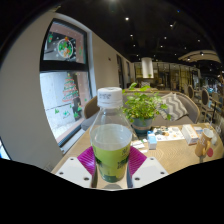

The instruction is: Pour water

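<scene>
Held upright at lower centre of the frame: a clear plastic bottle [111, 137] with a white cap [110, 97] and greenish liquid inside, kept vertical probably so nothing spills before tipping. Gripped low on the body, leaving the neck free for pouring. Gripper [111, 166] clenched on the bottle, magenta pads [86, 158] pressed against both sides, no gap visible. Behind, right of centre, a potted plant [143, 105] on a light wooden table [178, 153]. At upper left, a window [62, 72]. No receiving cup clearly made out.
</scene>
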